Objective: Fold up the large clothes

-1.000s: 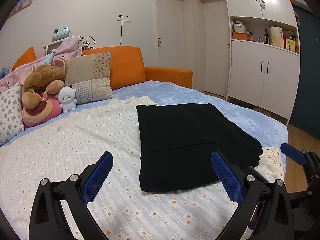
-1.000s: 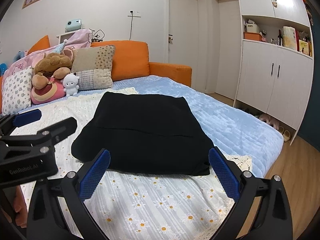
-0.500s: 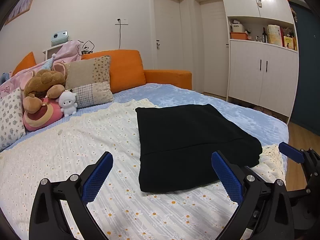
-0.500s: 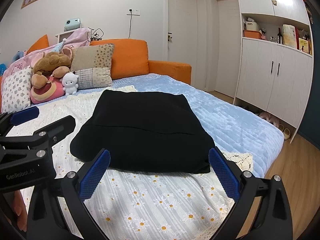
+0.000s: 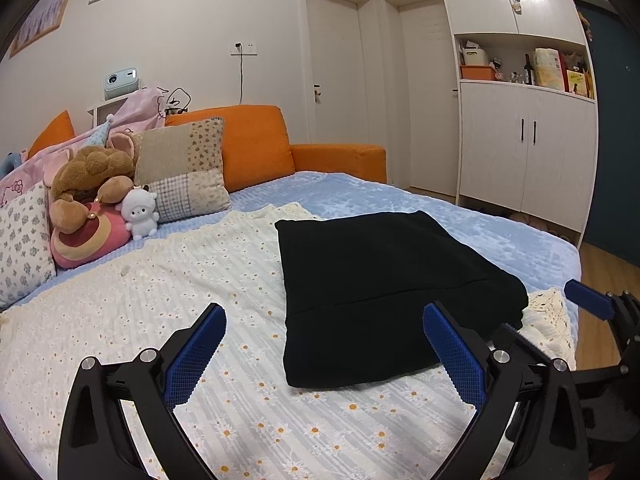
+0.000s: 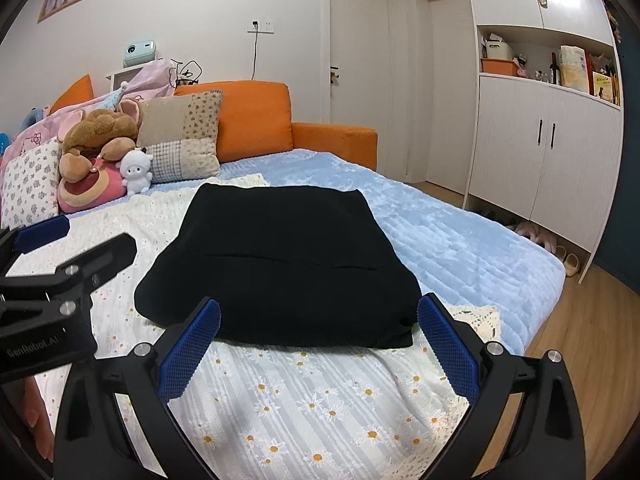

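Note:
A black garment [image 5: 384, 292] [image 6: 280, 260] lies folded into a flat rectangle on the white daisy-print sheet [image 5: 160, 300] [image 6: 320, 400] near the bed's right edge. My left gripper [image 5: 324, 348] is open above the sheet, just short of the garment's near left corner, holding nothing. My right gripper [image 6: 318, 336] is open too, hovering just before the garment's near edge with empty blue pads. The left gripper's body [image 6: 52, 280] shows at the left of the right wrist view; the right gripper [image 5: 600, 312] shows at the right edge of the left wrist view.
Pillows [image 5: 180, 168] and plush toys [image 5: 96, 200] sit against the orange headboard [image 5: 248, 140] at the back left. A blue quilt [image 6: 460, 232] covers the bed's right side. White cabinets [image 6: 540, 152], slippers [image 6: 560, 256] and wooden floor [image 6: 580, 340] lie to the right.
Both views have tilted up and drawn back slightly from the garment. The garment has stayed put, and both grippers remain open.

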The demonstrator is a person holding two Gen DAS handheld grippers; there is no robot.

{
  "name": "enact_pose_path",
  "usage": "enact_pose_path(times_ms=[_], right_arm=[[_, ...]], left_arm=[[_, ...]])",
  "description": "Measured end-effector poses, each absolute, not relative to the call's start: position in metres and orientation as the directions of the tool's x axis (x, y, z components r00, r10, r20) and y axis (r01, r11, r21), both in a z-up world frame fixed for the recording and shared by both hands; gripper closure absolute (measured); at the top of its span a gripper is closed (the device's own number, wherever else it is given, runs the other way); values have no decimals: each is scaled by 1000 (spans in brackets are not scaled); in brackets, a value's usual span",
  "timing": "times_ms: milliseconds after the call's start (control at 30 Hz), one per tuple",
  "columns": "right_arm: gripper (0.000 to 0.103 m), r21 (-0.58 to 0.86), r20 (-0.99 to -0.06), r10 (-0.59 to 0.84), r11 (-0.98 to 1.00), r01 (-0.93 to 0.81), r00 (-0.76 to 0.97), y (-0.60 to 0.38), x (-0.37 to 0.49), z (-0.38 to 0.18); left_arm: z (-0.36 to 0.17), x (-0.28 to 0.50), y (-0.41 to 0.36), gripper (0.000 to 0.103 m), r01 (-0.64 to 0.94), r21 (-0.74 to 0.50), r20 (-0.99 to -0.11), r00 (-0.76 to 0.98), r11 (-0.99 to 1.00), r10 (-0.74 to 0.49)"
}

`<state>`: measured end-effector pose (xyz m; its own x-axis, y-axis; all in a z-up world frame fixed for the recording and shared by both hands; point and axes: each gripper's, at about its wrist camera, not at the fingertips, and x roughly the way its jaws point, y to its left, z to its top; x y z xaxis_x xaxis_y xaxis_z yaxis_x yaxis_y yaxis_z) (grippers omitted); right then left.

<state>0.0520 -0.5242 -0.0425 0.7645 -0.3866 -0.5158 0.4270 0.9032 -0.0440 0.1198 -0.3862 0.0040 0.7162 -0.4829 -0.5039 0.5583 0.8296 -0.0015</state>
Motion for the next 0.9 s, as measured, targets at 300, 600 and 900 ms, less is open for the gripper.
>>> enact_pose_path(times_ms=[300,600,900], right_arm=[[5,-70,-505,-395,905,420,767,-521,53,-40],[5,-97,-401,-418,904,416,815,-513,42,-41],[5,-94,-370,-424,902,421,827,-511,40,-45]], left_arm=[[4,121,-371,3,518,-26,-494,737,855,-462],[5,117,-359,3,506,-33,-452,762,862,-464],[-1,115,-361,3,518,-32,-457,753,855,-473]])
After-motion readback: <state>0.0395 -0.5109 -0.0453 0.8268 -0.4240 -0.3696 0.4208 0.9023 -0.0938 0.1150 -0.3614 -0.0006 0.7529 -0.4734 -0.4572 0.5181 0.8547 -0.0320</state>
